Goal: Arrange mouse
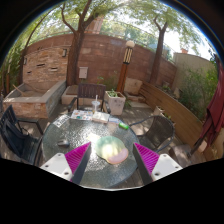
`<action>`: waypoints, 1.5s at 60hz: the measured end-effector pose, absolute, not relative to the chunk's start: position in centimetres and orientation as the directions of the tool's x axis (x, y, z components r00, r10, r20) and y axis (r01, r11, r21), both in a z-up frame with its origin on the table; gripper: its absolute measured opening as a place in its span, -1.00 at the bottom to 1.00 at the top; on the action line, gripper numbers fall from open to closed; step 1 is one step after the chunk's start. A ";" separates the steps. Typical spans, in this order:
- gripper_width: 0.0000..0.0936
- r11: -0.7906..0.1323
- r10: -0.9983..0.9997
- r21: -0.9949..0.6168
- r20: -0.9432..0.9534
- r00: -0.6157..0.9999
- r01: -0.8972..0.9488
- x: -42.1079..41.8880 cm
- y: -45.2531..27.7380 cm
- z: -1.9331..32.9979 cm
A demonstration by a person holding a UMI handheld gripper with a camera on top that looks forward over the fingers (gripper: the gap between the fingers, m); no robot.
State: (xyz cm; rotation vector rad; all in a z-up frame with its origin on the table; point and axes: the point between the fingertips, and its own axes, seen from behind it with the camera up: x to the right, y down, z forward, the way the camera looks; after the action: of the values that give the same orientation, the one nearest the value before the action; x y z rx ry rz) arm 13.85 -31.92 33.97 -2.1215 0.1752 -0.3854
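Mouse [111, 150] sits on the round glass table [60, 140] between my gripper [111, 160] fingers, which look spread with gaps either side, so I judge it's not grabbed yet and arranging remains. Outdoor patio: brick wall [90, 60], trees, chairs around the table.

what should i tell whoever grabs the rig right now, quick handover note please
Tongs: open, pink pads either side of the mouse, not visibly pressing on it.
Mouse: pale, lying on the round glass table between the fingers.
Other items sit further back on the table, too small to name.
Done: tongs lined up around the mouse.
Left: close on it, lift, and set it where it belongs; the target spot is not evident from this view.
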 end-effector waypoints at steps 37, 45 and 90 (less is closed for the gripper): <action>0.84 -0.705 -0.018 -0.707 0.104 0.994 0.061 1.6 -27.2 6.9; 0.82 -0.688 -0.006 -0.723 0.087 0.996 0.059 -1.5 -19.8 3.2; 0.62 -0.671 0.025 -0.736 0.094 0.995 0.087 -3.9 2.8 -1.3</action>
State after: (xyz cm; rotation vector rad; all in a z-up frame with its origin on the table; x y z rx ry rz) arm -3.88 2.81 -1.25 -2.3059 -0.0771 -0.0962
